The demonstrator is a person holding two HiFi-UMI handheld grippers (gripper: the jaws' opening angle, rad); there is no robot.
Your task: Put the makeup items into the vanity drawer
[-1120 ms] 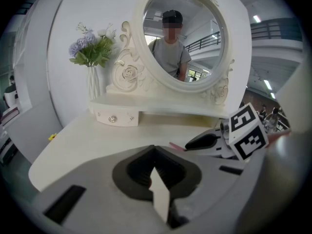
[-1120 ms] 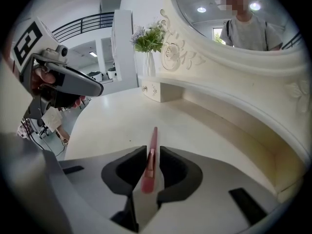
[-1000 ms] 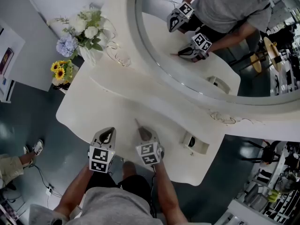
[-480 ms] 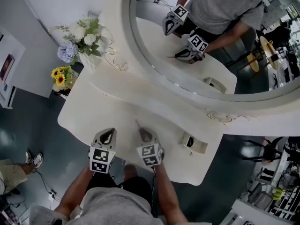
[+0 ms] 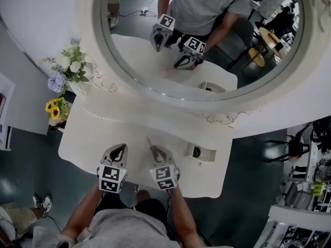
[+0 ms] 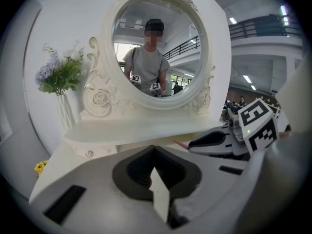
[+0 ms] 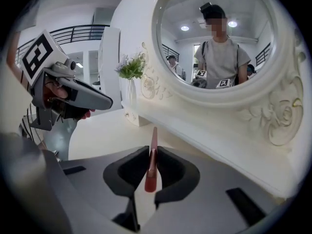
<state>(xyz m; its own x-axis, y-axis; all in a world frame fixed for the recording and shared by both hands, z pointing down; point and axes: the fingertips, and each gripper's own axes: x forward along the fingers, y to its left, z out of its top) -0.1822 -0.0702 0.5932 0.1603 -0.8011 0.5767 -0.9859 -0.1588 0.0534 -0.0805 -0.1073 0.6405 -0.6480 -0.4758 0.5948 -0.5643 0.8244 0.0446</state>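
Observation:
A slim reddish-brown makeup pencil (image 7: 154, 141) sticks forward from my right gripper (image 7: 152, 154), which is shut on it. From the head view, the right gripper (image 5: 155, 150) hangs over the front of the white vanity table (image 5: 93, 133) with the pencil tip (image 5: 150, 140) aimed at the mirror. Just left of it, my left gripper (image 5: 118, 150) is at the same height. In its own view its jaws (image 6: 155, 150) meet with nothing between them. A small drawer front with a knob (image 6: 89, 153) sits under the mirror shelf, closed.
A small white box with a dark round spot (image 5: 199, 152) stands on the table right of the grippers. A vase of pale flowers (image 5: 72, 72) and sunflowers (image 5: 56, 110) are at the far left. The round mirror (image 5: 201, 40) reflects a person and both grippers.
Both grippers have lifted a little above the table front, still side by side. The head view has swung so that more of the mirror shows. The pencil stays in the right gripper.

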